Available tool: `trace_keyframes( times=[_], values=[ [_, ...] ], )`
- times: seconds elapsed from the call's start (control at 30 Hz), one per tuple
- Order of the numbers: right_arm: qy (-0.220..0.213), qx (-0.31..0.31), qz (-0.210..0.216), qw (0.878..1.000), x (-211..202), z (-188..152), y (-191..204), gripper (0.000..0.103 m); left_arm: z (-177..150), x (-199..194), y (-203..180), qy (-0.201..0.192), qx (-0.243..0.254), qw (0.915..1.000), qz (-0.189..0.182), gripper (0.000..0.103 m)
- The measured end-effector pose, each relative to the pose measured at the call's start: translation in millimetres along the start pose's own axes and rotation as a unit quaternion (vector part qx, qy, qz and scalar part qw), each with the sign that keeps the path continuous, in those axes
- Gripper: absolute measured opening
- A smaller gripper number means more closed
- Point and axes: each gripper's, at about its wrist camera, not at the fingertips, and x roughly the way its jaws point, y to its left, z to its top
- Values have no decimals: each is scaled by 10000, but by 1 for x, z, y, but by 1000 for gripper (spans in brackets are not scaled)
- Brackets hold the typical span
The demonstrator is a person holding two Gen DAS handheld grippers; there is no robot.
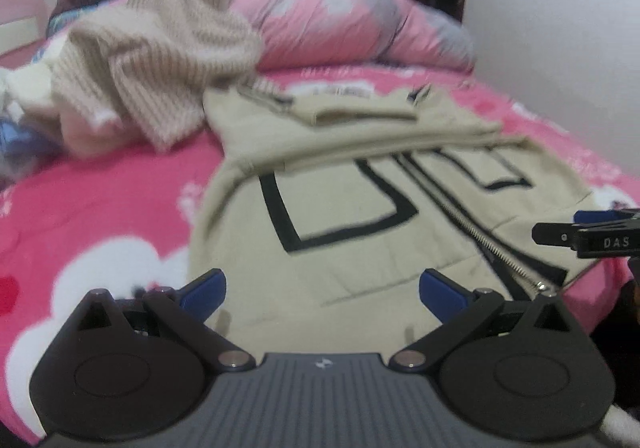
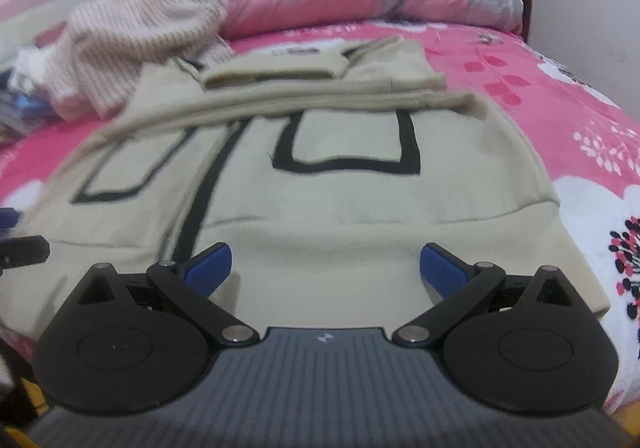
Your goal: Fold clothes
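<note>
Here the beige jacket [image 1: 360, 184] lies flat across the middle of the frame on the pink bed [image 1: 100, 200], sleeves folded over. Both the left gripper [image 1: 322, 290] and right gripper [image 2: 326, 268] hover wide, empty, above its hem. A striped sweater [image 1: 160, 60] sits heaped upper left.

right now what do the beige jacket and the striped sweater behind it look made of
Beige jacket: seems a soft matte cotton fleece, smooth with ribbed hem and a metal-looking zipper. Striped sweater: looks a chunky, fuzzy rib knit, maybe wool or acrylic.
</note>
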Motion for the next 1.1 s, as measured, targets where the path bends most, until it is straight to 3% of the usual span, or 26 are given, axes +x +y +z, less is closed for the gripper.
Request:
trace_keyframes(
  times=[0.07,0.2,0.4,0.5,0.57,0.7,0.83,0.97,1.1],
  values=[
    [-139,72,167,9997,-9,4,-7,100,-1,-11,16,-173,-38,9998,-75,103],
    [-259,354,233,9988,-23,14,-35,93,-5,-18,40,-138,42,9999,-51,102],
    [-408,1226,147,9915,-31,11,-80,75,-22,-12,58,-134,-787,9968,49,89],
    [-477,1471,63,9880,-33,10,-91,73,-28,-5,62,68,-1129,9936,-13,73],
    [-497,1466,-35,9879,-34,14,-97,73,-32,-1,65,204,-1357,9905,-55,70],
    [-560,1673,-243,9840,-34,19,-121,73,-28,-1,60,277,-1150,9929,-88,64],
    [-438,2290,-183,9723,-27,10,-146,73,-25,1,66,318,-1377,9900,-58,52],
    [-377,2957,47,9545,-24,3,-171,72,-25,3,74,362,-1670,9851,-168,49],
    [-390,3371,280,9402,-18,6,-190,72,-22,9,88,451,-2165,9740,-492,43]
  ],
)
